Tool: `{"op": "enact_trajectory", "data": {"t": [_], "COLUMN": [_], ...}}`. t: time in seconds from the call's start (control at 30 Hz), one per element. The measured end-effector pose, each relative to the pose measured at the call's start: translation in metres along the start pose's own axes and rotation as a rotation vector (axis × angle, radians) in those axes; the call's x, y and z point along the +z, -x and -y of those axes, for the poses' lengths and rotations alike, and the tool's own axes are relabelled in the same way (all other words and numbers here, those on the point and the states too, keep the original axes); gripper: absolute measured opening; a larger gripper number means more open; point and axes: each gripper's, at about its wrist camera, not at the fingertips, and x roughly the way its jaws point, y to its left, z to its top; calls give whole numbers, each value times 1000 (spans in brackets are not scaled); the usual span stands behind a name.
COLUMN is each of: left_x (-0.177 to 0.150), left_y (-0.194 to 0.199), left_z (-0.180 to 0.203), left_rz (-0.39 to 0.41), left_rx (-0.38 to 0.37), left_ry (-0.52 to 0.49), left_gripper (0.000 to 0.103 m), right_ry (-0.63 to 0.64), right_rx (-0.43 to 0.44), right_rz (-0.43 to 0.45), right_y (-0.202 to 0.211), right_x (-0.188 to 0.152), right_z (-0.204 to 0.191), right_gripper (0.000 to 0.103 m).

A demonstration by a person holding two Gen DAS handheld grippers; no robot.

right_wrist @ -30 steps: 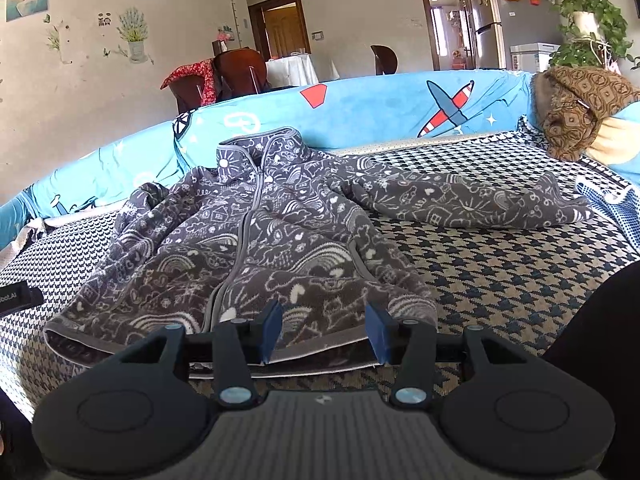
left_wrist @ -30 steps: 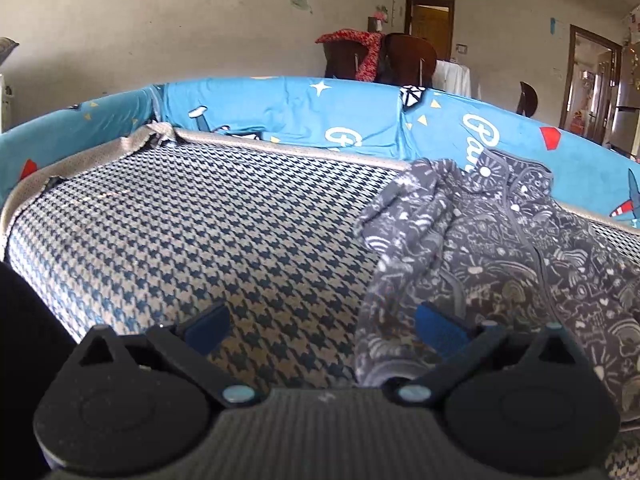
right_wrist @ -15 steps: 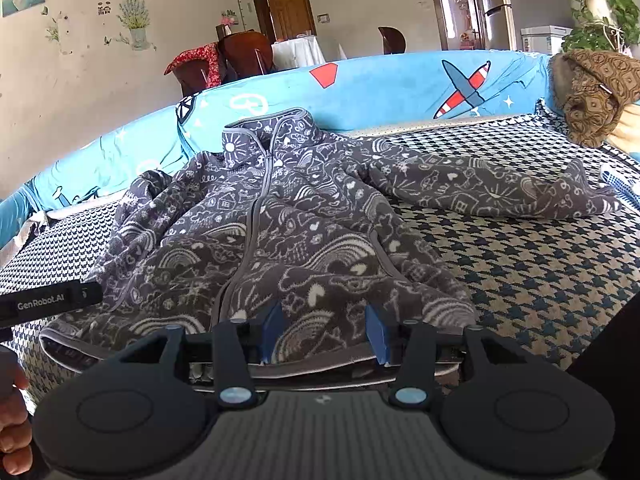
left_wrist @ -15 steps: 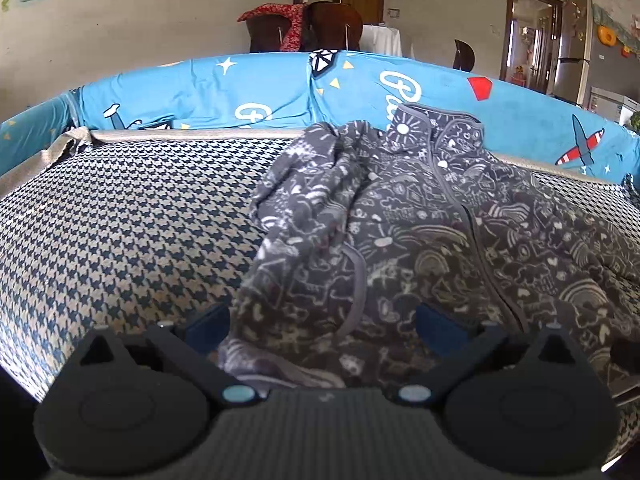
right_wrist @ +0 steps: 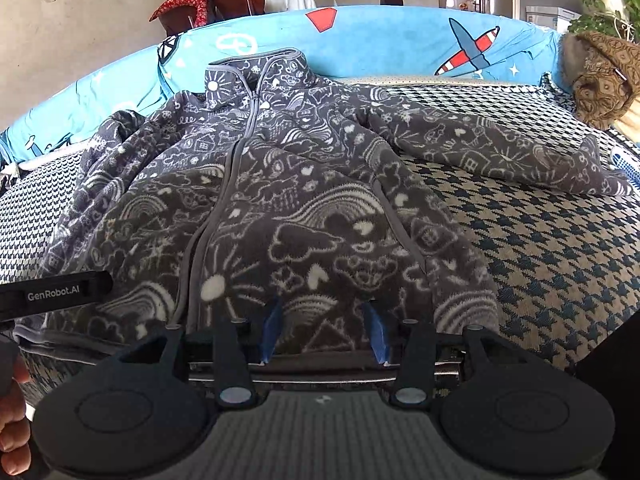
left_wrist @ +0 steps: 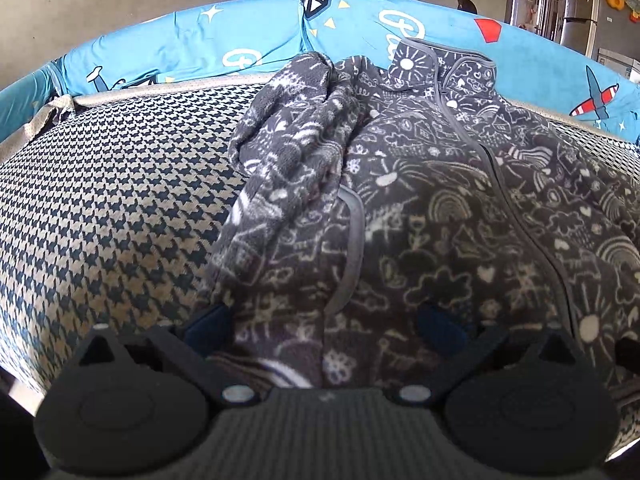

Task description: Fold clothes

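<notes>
A grey fleece zip jacket (right_wrist: 304,208) with white doodle print lies front up on a houndstooth bed (right_wrist: 560,248), collar toward the blue backrest. Its one sleeve (right_wrist: 500,156) stretches out to the right; the other sleeve (left_wrist: 288,152) is bunched on the jacket's left side. My left gripper (left_wrist: 324,324) is open, its blue fingers straddling the left part of the bottom hem. My right gripper (right_wrist: 324,328) is open too, narrower, with its fingertips over the right part of the hem. The left gripper's black body (right_wrist: 56,292) shows at the left edge of the right wrist view.
A blue cartoon-print cushion wall (left_wrist: 224,44) rims the bed at the back. A brown patterned cloth bundle (right_wrist: 604,76) sits at the bed's far right. A hand (right_wrist: 12,432) appears at lower left. Chairs and a table stand beyond.
My left gripper has swung right, from bare bedcover onto the jacket's left hem. My right gripper has moved closer to the hem. Both stay open.
</notes>
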Motion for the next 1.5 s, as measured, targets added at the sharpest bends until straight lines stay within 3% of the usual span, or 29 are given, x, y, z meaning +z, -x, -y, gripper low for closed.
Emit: {"op": "enact_trajectory", "data": {"t": [0.3, 0.5, 0.87, 1.1, 1.2, 1.5], "left_x": [1, 5, 16, 27, 31, 48], "left_y": [0, 2, 12, 3, -3, -14], "left_z": [-5, -12, -38, -52, -57, -53], "left_rz": [-10, -13, 5, -36, -54, -59], "left_rx": [-20, -45, -123, -6, 11, 76], "left_ry": [6, 44, 186, 208, 228, 158], "left_gripper": [103, 103, 103, 103, 103, 103], "right_ry": [-7, -47, 105, 199, 240, 345], "right_rx": [5, 70, 193, 266, 289, 337], "right_rz": [-35, -51, 30, 39, 43, 69], "right_y": [1, 5, 0, -13, -18, -27], "right_x": [5, 17, 46, 57, 60, 72], "right_z": [1, 2, -32, -62, -75, -109], "right_gripper": [46, 46, 46, 46, 46, 46]}}
